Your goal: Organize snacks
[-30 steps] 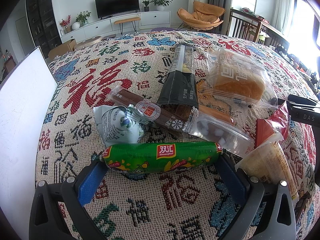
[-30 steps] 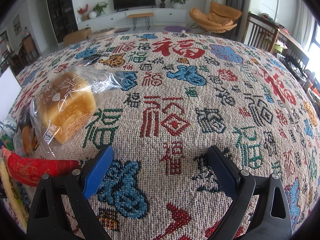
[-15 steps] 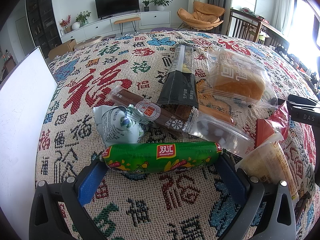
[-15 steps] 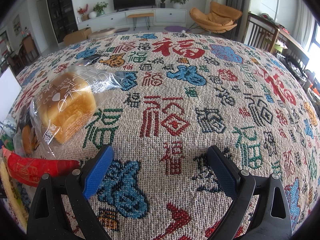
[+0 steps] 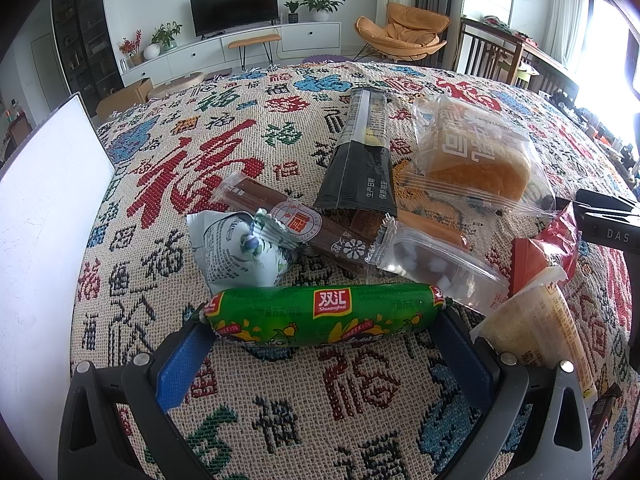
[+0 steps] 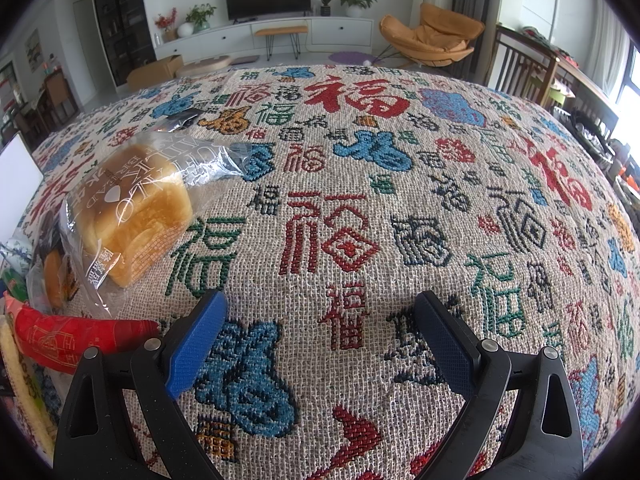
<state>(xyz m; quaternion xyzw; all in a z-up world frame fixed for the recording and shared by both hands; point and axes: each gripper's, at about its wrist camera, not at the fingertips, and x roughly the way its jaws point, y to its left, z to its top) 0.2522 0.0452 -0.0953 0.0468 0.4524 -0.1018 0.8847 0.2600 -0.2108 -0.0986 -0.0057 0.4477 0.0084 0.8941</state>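
Note:
A pile of snacks lies on the patterned tablecloth (image 5: 168, 184). A green sausage (image 5: 320, 314) lies crosswise right at the tips of my left gripper (image 5: 322, 328), which is open around it. Behind the sausage are a white-green pouch (image 5: 240, 252), a brown stick packet (image 5: 296, 224), a black packet (image 5: 362, 160), a clear packet of white candies (image 5: 436, 268) and a bagged bread loaf (image 5: 476, 160). A red packet (image 5: 540, 252) and a yellow packet (image 5: 536, 328) lie at the right. My right gripper (image 6: 320, 300) is open over bare cloth, with the bread loaf (image 6: 132, 208) and the red packet (image 6: 68, 338) to its left.
A white board (image 5: 40, 240) stands along the table's left edge. A dark bar wrapper (image 5: 600, 412) peeks in at the lower right. The cloth (image 6: 400, 200) ahead of and right of my right gripper holds no snacks. Chairs and a TV unit stand beyond the table.

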